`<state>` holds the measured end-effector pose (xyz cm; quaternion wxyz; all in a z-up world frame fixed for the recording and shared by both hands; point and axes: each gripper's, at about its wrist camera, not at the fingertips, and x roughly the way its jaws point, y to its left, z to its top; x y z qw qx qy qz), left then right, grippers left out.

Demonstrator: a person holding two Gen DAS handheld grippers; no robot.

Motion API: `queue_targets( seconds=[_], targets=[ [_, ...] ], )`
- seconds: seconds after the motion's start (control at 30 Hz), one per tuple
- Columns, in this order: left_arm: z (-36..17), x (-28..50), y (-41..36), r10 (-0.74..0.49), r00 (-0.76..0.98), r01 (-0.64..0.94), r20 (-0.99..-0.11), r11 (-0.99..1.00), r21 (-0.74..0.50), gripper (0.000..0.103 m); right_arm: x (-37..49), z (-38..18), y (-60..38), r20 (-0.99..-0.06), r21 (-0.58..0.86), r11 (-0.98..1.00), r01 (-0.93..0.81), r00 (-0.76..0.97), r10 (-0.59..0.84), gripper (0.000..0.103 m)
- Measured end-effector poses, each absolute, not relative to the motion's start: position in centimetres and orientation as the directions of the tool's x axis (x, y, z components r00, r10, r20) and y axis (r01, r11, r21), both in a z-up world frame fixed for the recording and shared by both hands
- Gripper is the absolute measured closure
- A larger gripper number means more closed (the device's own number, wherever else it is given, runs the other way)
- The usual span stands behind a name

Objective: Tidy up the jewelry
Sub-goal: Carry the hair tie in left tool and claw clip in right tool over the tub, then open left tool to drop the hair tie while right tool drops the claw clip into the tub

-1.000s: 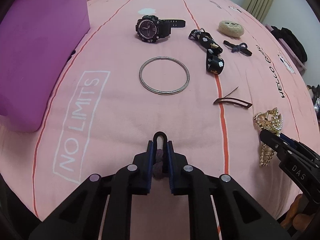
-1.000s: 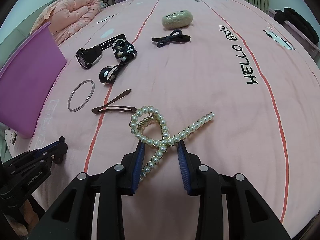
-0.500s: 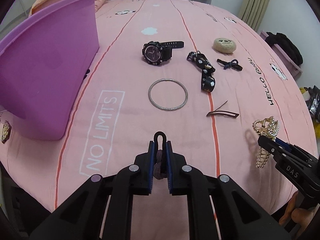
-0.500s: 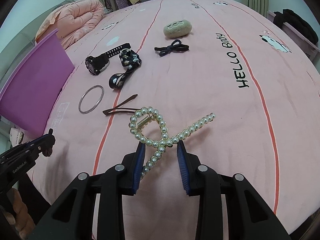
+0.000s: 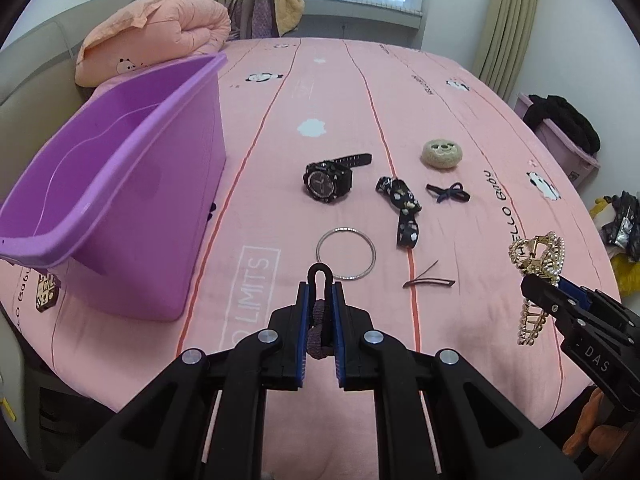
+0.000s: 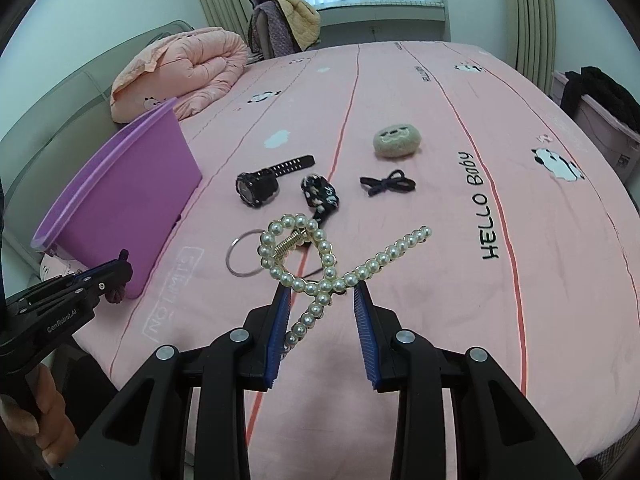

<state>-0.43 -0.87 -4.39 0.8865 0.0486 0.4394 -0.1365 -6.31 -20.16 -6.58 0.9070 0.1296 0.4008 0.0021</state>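
My left gripper is shut on a dark purple hair tie with a black loop, held above the pink bed. My right gripper is shut on a pearl hair claw, lifted off the bed; it also shows in the left wrist view. A purple bin stands at the left. On the bed lie a black watch, a silver bangle, a black patterned ribbon, a brown hair clip, a dark bow and a beige plush clip.
A folded peach quilt lies at the bed's far left corner. A chair with clothes stands behind the bed. A pink box with black clothing sits at the right. The bed's near edge is just below both grippers.
Both grippers have risen and pulled back from the bed with their items. The bin's open top and the room behind have come into view.
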Motion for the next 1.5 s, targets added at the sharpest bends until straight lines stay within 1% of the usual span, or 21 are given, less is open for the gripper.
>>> queue_targets(
  seconds=[0.13, 0.27, 0.47, 0.6, 0.73, 0.87, 0.97, 1.1, 1.27, 1.33, 1.37, 1.4, 1.43, 1.47, 1.5],
  targets=[
    [-1.7, 0.2, 0.7, -0.207, 0.614, 0.269, -0.762, 0.962, -0.044, 0.092, -5.0, -4.0, -18.5, -0.692, 0.241, 0.969, 0.044, 0.709, 0.14, 0.071],
    [0.8, 1.4, 3.5, -0.197, 0.656, 0.239, -0.729, 0.97, -0.048, 0.092, -2.4, -1.1, -15.6, -0.647, 0.249, 0.967, -0.047, 0.735, 0.203, 0.071],
    [3.3, 4.7, 9.9, -0.098, 0.706, 0.12, -0.701, 0.993, -0.018, 0.092, 3.0, 2.5, -9.9, -0.595, 0.264, 0.945, -0.194, 0.738, 0.318, 0.071],
    [4.2, 7.6, 14.5, -0.013, 0.712, 0.028, -0.702, 1.0, 0.01, 0.092, 6.9, 4.0, -5.4, -0.584, 0.275, 0.918, -0.285, 0.709, 0.395, 0.071],
    [4.1, 10.0, 17.9, 0.057, 0.697, -0.041, -0.715, 0.998, 0.039, 0.092, 10.8, 4.7, -0.6, -0.596, 0.29, 0.891, -0.349, 0.663, 0.453, 0.071],
    [2.4, 12.2, 20.7, 0.094, 0.644, -0.098, -0.759, 0.994, 0.04, 0.092, 14.4, 4.7, 3.4, -0.621, 0.31, 0.869, -0.386, 0.609, 0.493, 0.071],
    [1.0, 13.6, 22.5, 0.095, 0.593, -0.131, -0.8, 0.991, 0.021, 0.092, 16.7, 4.1, 6.1, -0.657, 0.305, 0.866, -0.395, 0.571, 0.492, 0.071],
    [-0.2, 14.6, 23.7, 0.102, 0.551, -0.155, -0.828, 0.988, 0.018, 0.091, 19.0, 3.0, 8.3, -0.705, 0.296, 0.873, -0.387, 0.528, 0.473, 0.071],
    [-1.3, 15.1, 24.1, 0.109, 0.511, -0.174, -0.853, 0.985, 0.022, 0.087, 20.6, 1.7, 9.2, -0.756, 0.268, 0.895, -0.356, 0.499, 0.425, 0.071],
    [-1.5, 15.1, 24.2, 0.109, 0.502, -0.18, -0.858, 0.984, 0.019, 0.083, 21.0, 1.4, 9.7, -0.781, 0.227, 0.914, -0.337, 0.498, 0.377, 0.071],
    [-1.6, 15.2, 24.3, 0.11, 0.501, -0.183, -0.858, 0.983, 0.019, 0.078, 21.1, 1.3, 9.9, -0.79, 0.202, 0.919, -0.339, 0.499, 0.357, 0.071],
    [-1.6, 15.2, 24.3, 0.115, 0.5, -0.186, -0.859, 0.982, 0.023, 0.063, 21.0, 1.4, 9.9, -0.787, 0.195, 0.919, -0.343, 0.504, 0.355, 0.062],
    [-1.5, 15.2, 24.4, 0.121, 0.505, -0.189, -0.855, 0.982, 0.027, 0.045, 20.9, 1.6, 9.8, -0.779, 0.193, 0.92, -0.342, 0.517, 0.356, 0.057],
    [-1.4, 15.1, 24.3, 0.13, 0.512, -0.192, -0.849, 0.981, 0.035, 0.037, 20.7, 1.7, 9.5, -0.772, 0.191, 0.922, -0.338, 0.529, 0.354, 0.049],
    [-1.2, 14.9, 24.3, 0.14, 0.526, -0.195, -0.839, 0.98, 0.041, 0.032, 20.7, 2.0, 9.4, -0.765, 0.187, 0.925, -0.332, 0.541, 0.349, 0.049]
  ],
)
